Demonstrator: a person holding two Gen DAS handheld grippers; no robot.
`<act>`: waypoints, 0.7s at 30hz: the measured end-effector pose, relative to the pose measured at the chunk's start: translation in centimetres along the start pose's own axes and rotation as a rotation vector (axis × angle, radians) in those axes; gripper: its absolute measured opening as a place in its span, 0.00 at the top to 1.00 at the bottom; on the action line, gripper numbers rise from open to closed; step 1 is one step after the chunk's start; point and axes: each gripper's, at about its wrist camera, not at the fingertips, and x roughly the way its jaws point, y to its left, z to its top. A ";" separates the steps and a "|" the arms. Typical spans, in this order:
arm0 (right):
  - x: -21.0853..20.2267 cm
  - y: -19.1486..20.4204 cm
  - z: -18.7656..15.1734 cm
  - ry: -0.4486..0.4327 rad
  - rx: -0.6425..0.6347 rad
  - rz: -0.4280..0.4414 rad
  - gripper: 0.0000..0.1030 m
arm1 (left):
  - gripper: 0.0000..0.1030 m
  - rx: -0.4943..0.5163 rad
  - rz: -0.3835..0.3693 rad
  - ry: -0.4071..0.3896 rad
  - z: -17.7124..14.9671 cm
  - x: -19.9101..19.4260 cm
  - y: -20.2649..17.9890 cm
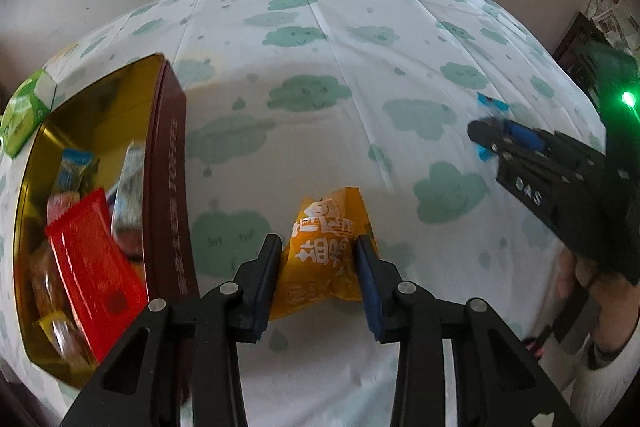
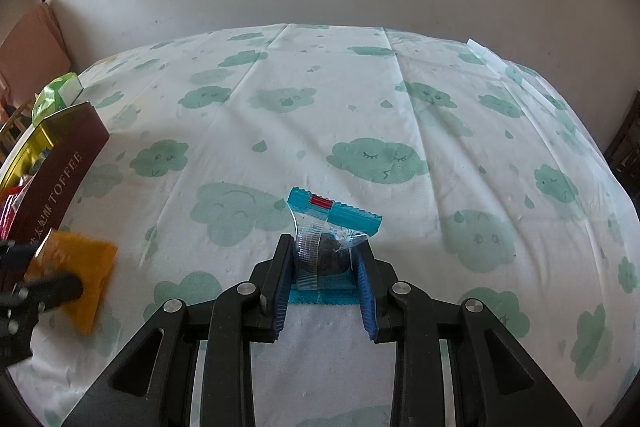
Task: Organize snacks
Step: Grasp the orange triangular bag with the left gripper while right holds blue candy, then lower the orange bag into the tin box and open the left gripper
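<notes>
Two snacks in hand, the rest already in the tin

The left tool (image 1: 318,251) pinches an orange packet (image 1: 322,259) just right of the tin (image 1: 168,155); the right tool (image 2: 324,259) pinches a blue-edged clear packet (image 2: 328,227) well to the tin's right, over the tabletop (image 2: 400,107). I judge the sorting nearly done: several packets lie in the tin, too jumbled to count, including one red packet (image 1: 96,259). Counted: two tools, two held packets, one tin, one green box (image 1: 24,111) behind the tin.
</notes>
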 end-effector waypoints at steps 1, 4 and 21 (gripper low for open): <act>0.0 0.0 0.0 0.000 0.000 -0.001 0.70 | 0.67 -0.004 0.000 0.002 -0.3 -0.1 -0.1; 0.0 0.0 0.0 0.000 -0.002 -0.001 0.70 | 0.67 -0.016 -0.011 0.005 -1.3 -0.5 -0.2; 0.1 0.0 0.0 0.000 -0.002 -0.001 0.70 | 0.67 -0.015 0.024 -0.047 -3.0 -3.5 0.0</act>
